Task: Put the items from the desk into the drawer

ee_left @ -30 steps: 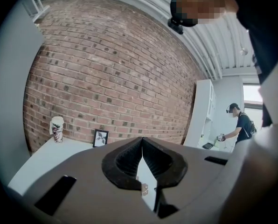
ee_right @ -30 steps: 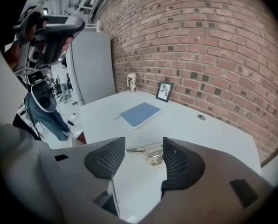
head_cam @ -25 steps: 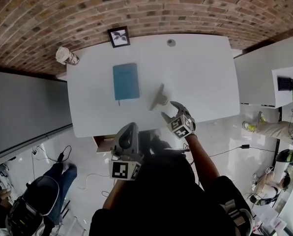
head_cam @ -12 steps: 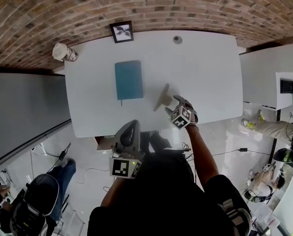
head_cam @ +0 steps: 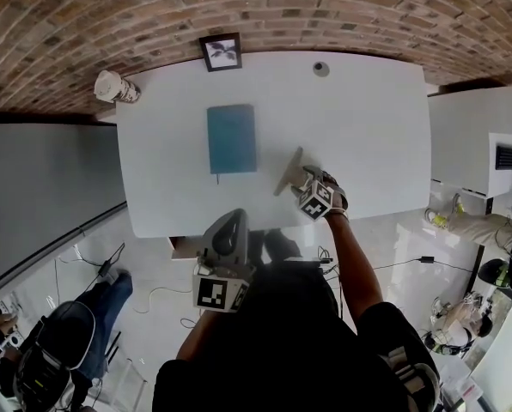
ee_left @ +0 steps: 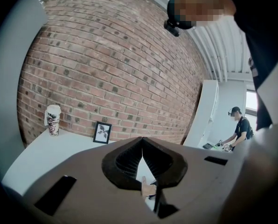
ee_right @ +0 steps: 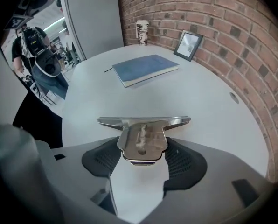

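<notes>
At the near edge of the desk [head_cam: 368,127], the metal tool [ee_right: 143,125] is clamped by its handle in the right gripper [ee_right: 142,149]; the left gripper [ee_left: 142,146] is seen closed and empty.

White desk [head_cam: 368,127], teal-blue notebook [head_cam: 232,139], mirror-bright silver metal piece [ee_right: 141,135], red-brown brick wall [head_cam: 256,3] with pale mortar, black-framed picture [head_cam: 221,51] of dark leaves on white, white cup [head_cam: 114,87] with dark speckling, grey left gripper [head_cam: 230,228] and right gripper [head_cam: 306,181] with black-and-white square markers.
</notes>
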A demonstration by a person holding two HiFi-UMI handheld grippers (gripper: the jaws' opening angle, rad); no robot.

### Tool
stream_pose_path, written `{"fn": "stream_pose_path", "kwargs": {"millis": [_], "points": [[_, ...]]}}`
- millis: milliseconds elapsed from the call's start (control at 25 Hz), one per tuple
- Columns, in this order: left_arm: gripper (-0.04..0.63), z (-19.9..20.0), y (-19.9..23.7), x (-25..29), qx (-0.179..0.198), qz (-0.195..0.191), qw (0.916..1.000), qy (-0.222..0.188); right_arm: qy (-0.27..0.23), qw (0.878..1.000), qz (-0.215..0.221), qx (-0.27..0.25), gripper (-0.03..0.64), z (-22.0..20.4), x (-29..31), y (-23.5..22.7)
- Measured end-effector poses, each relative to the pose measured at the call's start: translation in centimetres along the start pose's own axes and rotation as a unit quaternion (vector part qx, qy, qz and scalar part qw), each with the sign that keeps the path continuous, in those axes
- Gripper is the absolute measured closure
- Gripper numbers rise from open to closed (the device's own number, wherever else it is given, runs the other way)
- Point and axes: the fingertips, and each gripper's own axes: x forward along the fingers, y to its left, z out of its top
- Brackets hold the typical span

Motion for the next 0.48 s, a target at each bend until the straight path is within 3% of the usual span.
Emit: {"fn": "stream_pose_path", "kwargs": {"millis": [480], "points": [[0.591,-0.1,0.4,-1.4,0.001,0.019,0.9998,-0.008,-0.013,1.0,-0.007,0.021,0.336,-0.2,0.0,0.2]]}}
